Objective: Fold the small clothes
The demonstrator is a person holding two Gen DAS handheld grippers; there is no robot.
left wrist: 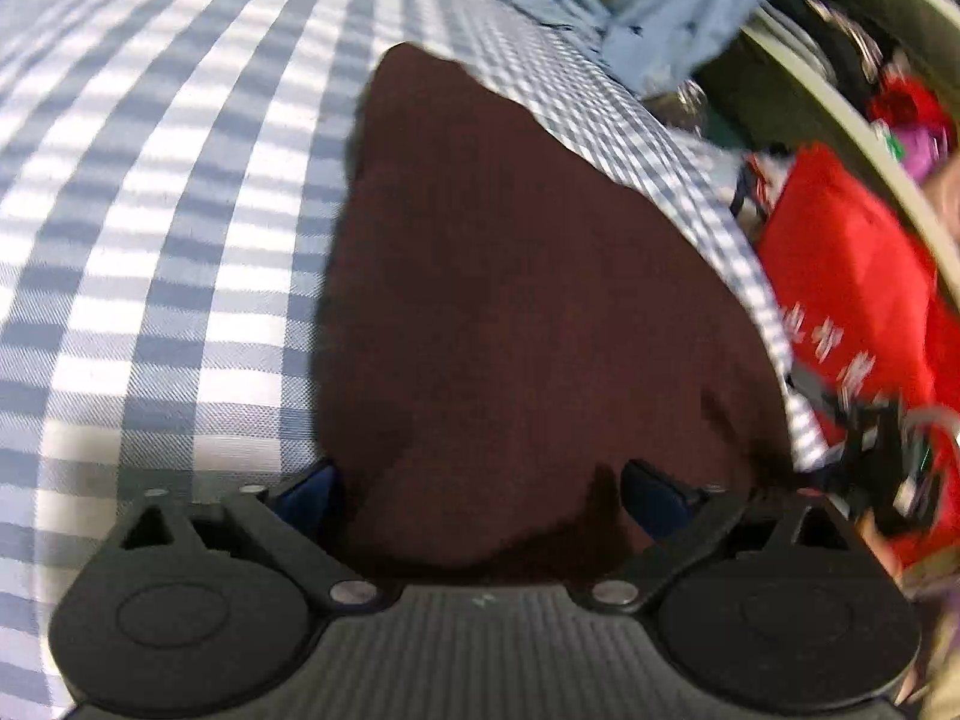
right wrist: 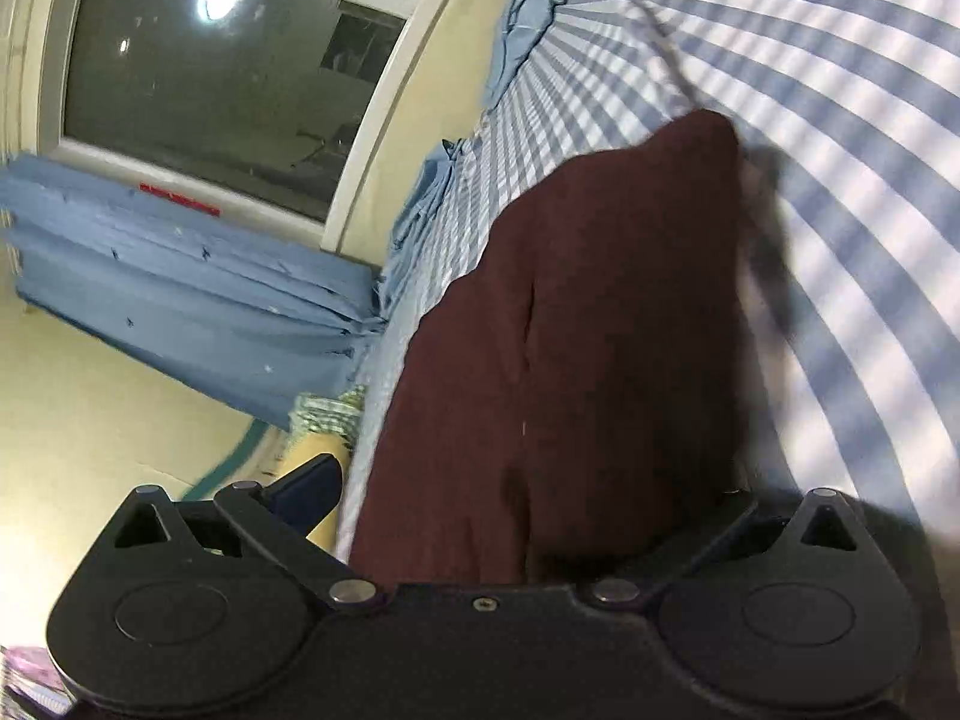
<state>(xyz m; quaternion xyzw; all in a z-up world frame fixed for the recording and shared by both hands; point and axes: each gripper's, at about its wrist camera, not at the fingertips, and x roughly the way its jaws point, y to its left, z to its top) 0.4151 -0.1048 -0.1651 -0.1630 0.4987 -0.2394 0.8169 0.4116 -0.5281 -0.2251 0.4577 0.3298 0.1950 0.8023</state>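
A dark maroon garment (left wrist: 510, 276) lies on the blue-and-white checked bed sheet (left wrist: 150, 210), close to the bed's right edge. My left gripper (left wrist: 483, 489) is low over its near end, jaws wide apart, with the cloth bulging between the blue fingers (left wrist: 312, 486) without being pinched. In the right wrist view the same maroon garment (right wrist: 588, 312) runs along the bed's left edge on the checked sheet (right wrist: 840, 120). My right gripper (right wrist: 522, 480) is at its near end with jaws spread. Its left finger (right wrist: 312, 492) hangs off the bed's side and the cloth hides the right one.
A red bag (left wrist: 840, 276) and clutter sit on the floor beyond the bed's right edge. A light blue cloth (left wrist: 690, 0) hangs at the far end. A blue curtain (right wrist: 180, 276) under a dark window (right wrist: 210, 90) and cream floor (right wrist: 90, 408) lie past the bed.
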